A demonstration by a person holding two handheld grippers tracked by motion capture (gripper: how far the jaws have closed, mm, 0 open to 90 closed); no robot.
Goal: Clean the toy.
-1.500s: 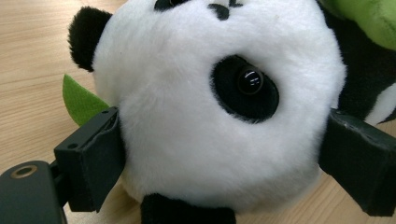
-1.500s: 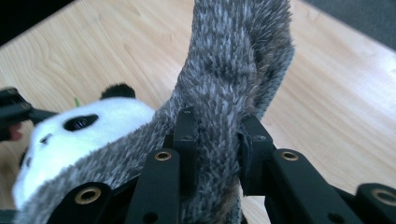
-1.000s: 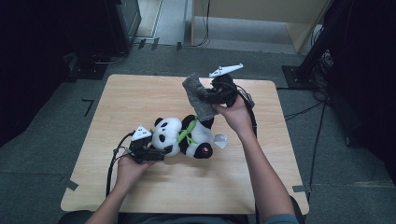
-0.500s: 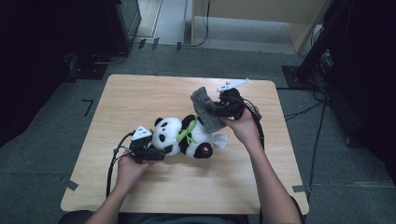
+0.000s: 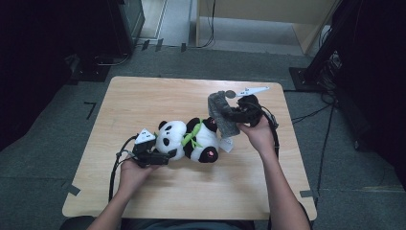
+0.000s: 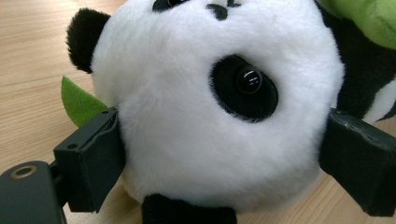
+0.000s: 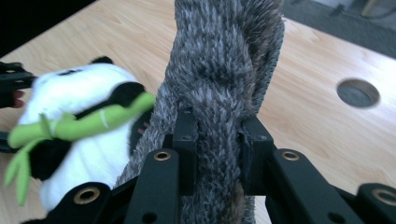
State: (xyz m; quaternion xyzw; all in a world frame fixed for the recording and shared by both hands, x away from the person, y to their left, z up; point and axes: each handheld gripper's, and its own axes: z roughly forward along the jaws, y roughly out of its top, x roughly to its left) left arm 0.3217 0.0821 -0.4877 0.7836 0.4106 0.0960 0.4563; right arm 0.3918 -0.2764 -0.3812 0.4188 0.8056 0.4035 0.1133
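A black and white plush panda [image 5: 191, 139] lies on the wooden table [image 5: 143, 100], a green bamboo stalk [image 5: 190, 139] across its body. My left gripper [image 5: 160, 155] is shut on the panda's white head [image 6: 205, 107], one jaw pressed into each side. My right gripper [image 5: 234, 115] is shut on a grey furry cloth [image 5: 222, 115], which hangs just over the panda's rear end. In the right gripper view the grey cloth [image 7: 219, 84] is pinched between both jaws, with the panda [image 7: 79, 135] at the left.
A round cable hole [image 7: 357, 92] is cut in the table behind the cloth. A small white tag [image 5: 227, 144] lies beside the panda's foot. Dark equipment and cables stand on the floor around the table.
My right gripper has carried the grey cloth down and toward the panda's rear end. The left gripper and the panda have stayed put.
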